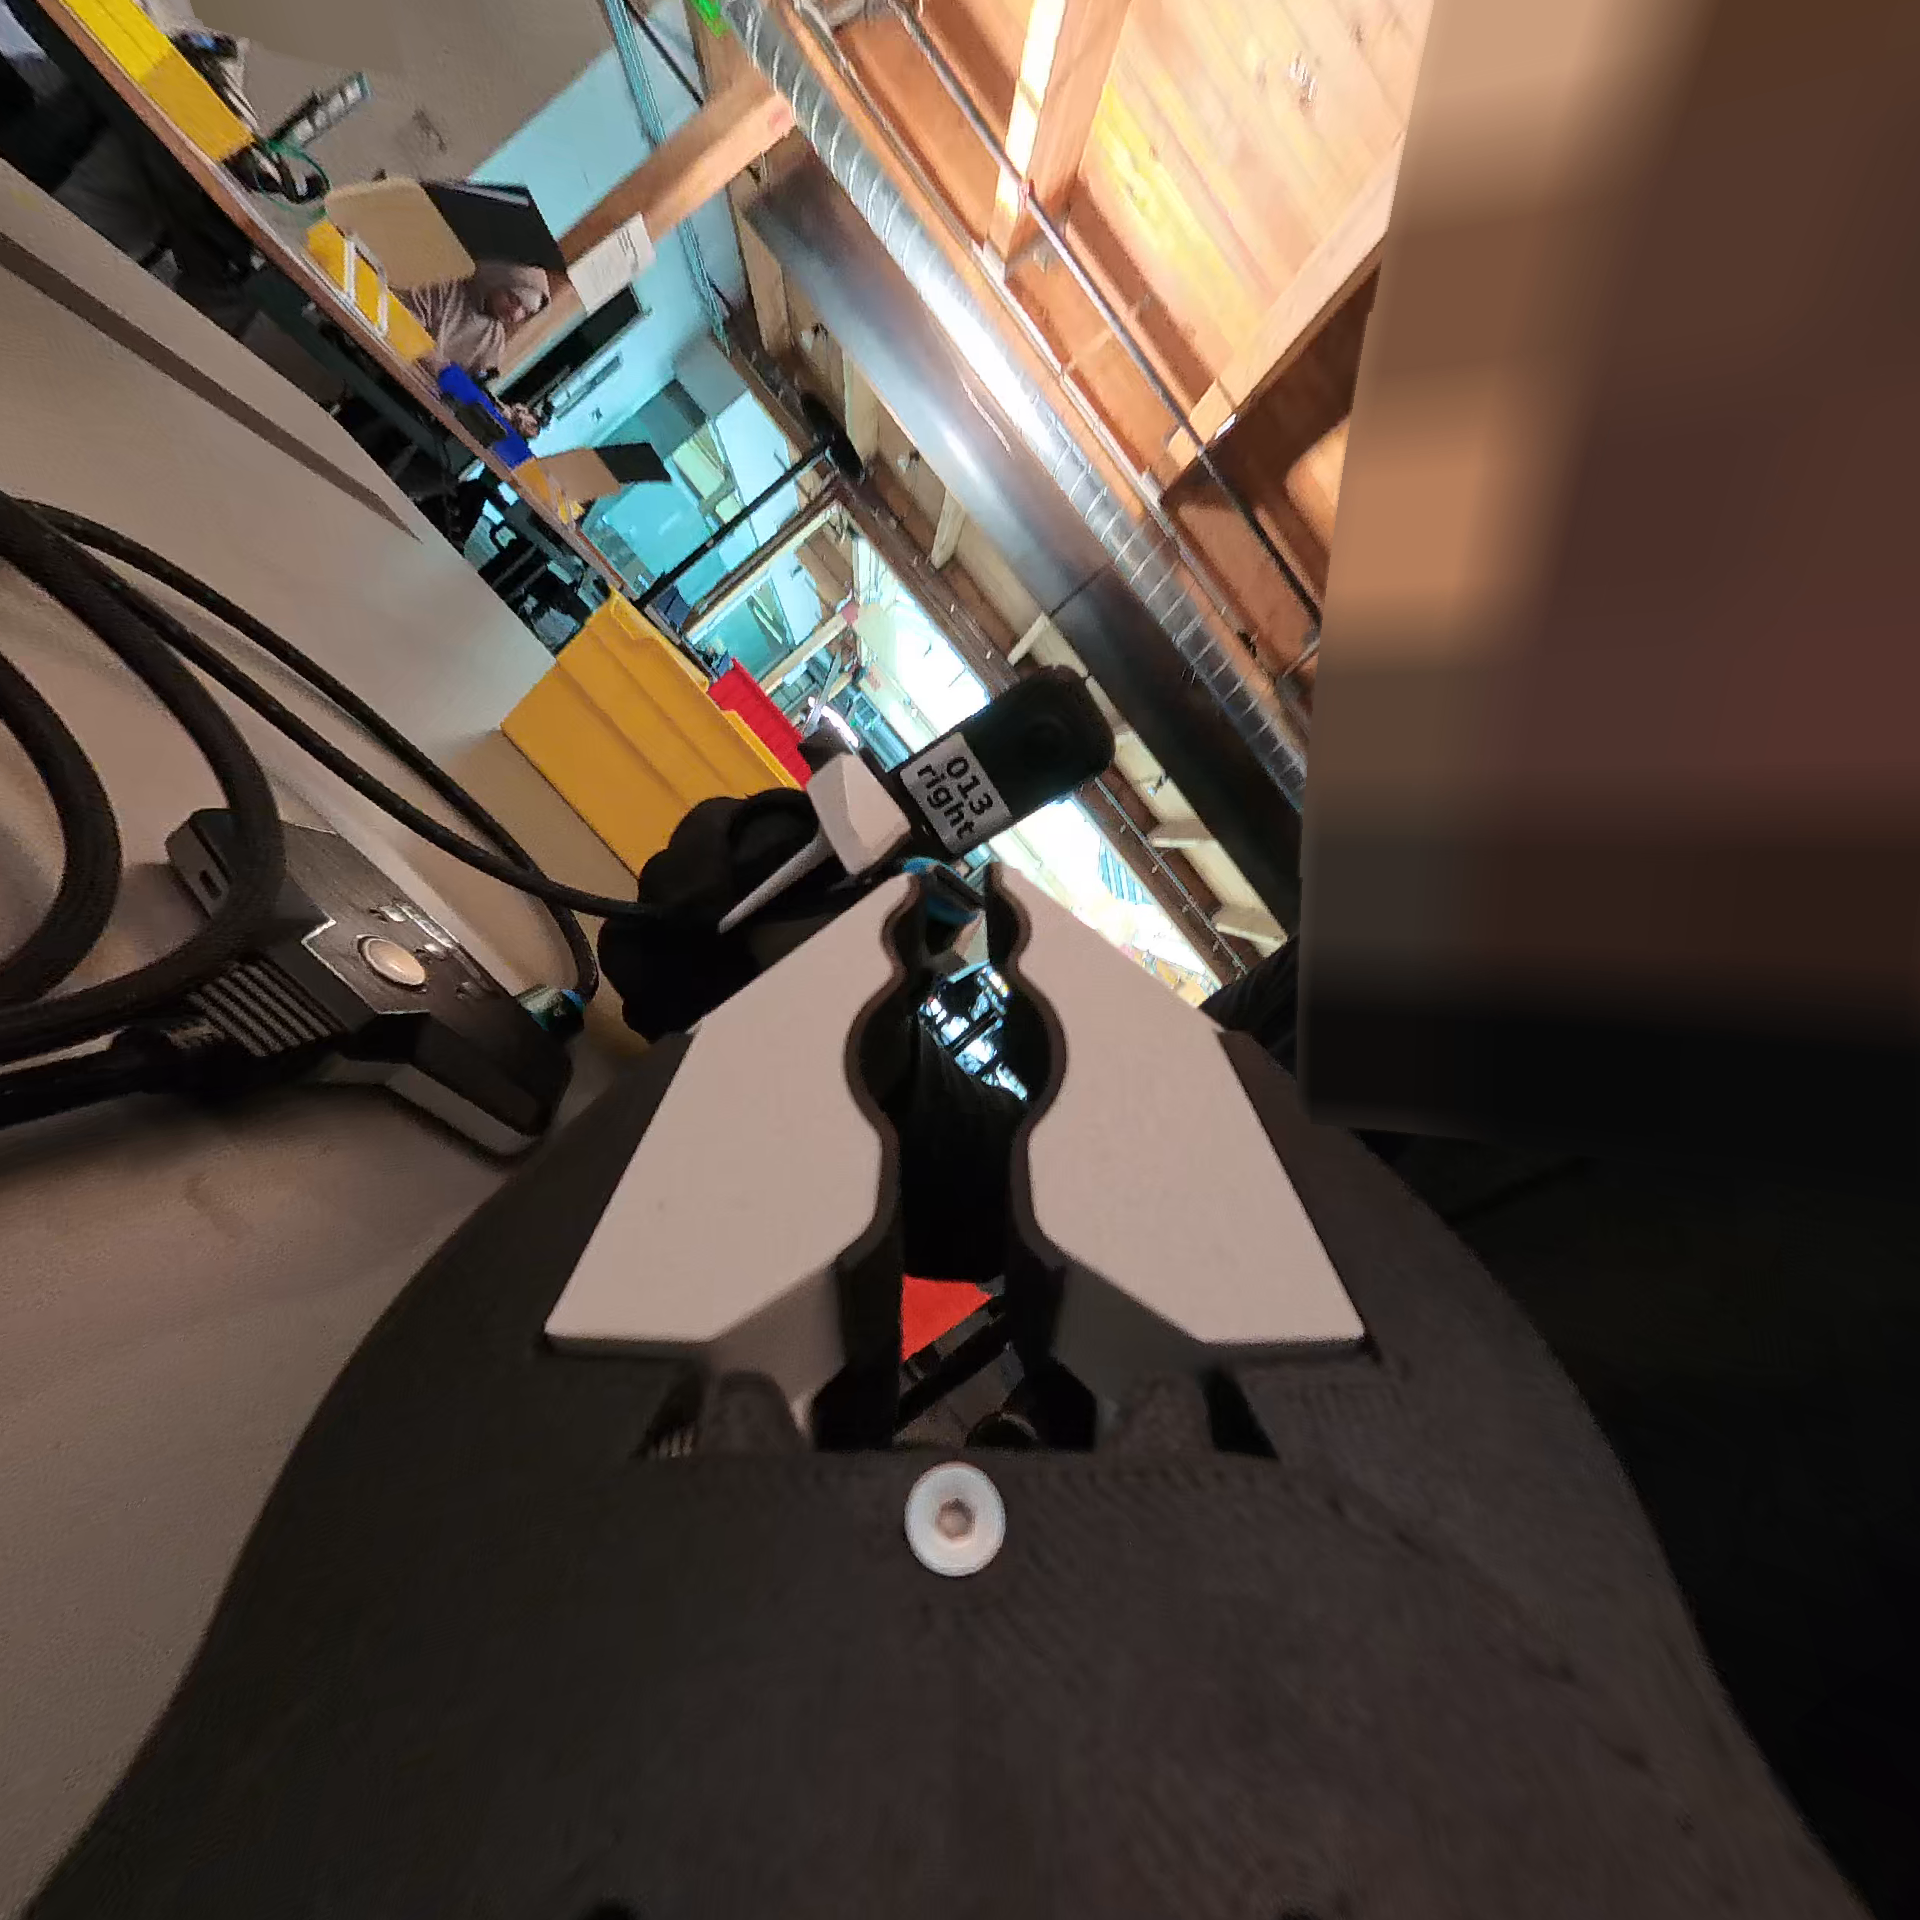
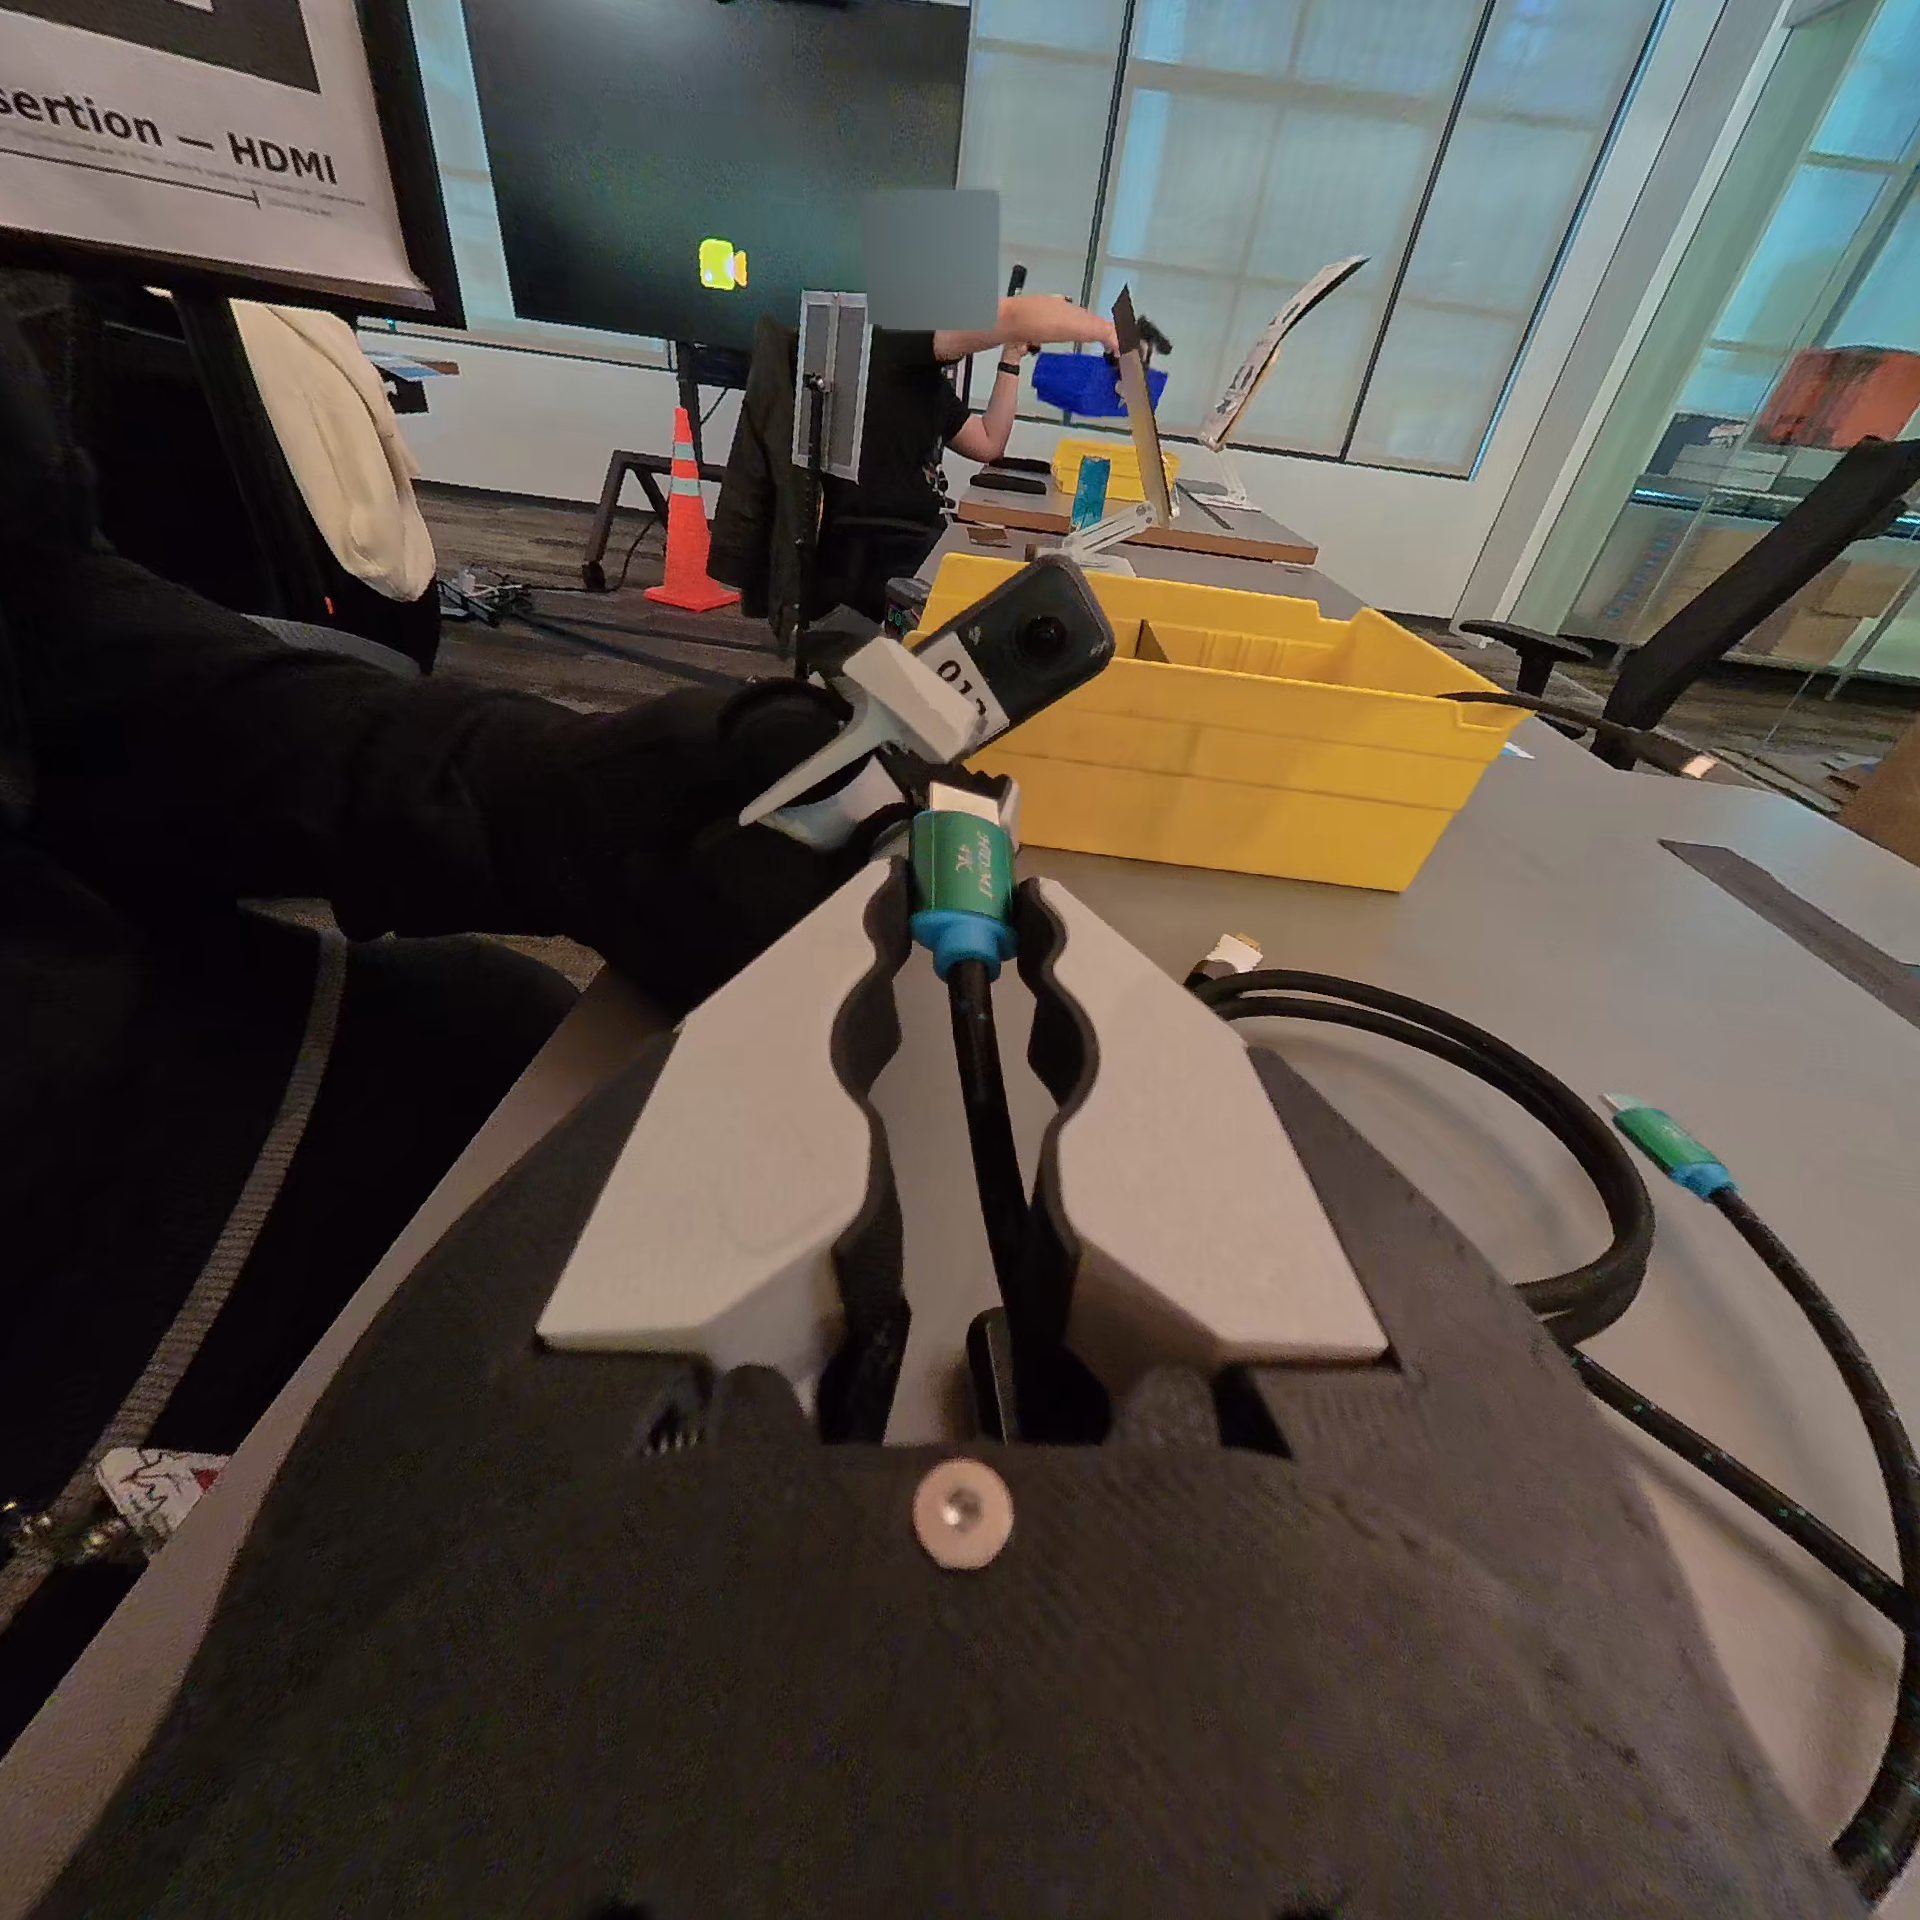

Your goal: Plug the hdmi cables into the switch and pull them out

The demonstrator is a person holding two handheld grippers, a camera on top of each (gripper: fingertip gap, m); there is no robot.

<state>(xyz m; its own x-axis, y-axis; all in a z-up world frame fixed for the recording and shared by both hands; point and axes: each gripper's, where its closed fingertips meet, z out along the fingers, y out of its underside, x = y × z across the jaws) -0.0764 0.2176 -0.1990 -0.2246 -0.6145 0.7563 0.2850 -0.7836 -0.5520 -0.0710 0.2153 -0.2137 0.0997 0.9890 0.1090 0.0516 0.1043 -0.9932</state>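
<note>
Right gripper (image 2: 961,894) pinches the green HDMI plug (image 2: 958,868) at its fingertips; plug long axis runs toward 12 o'clock, metal tip forward, blue collar (image 2: 961,940) rearward, black cable (image 2: 987,1122) trailing toward 6 o'clock between the fingers; printed lettering runs along the green shell. Left gripper (image 1: 951,904): tips nearly together; whether anything is pinched cannot be told. Switch (image 1: 343,966) lies on the table (image 1: 208,1299) at 9 o'clock, cables plugged in. A second green plug (image 2: 1668,1143) lies at 3 o'clock. Labelled cameras sit on both grippers.

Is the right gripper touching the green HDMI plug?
Touching. The right wrist view shows the right gripper with its fingertips pressed on the green HDMI plug.
</note>
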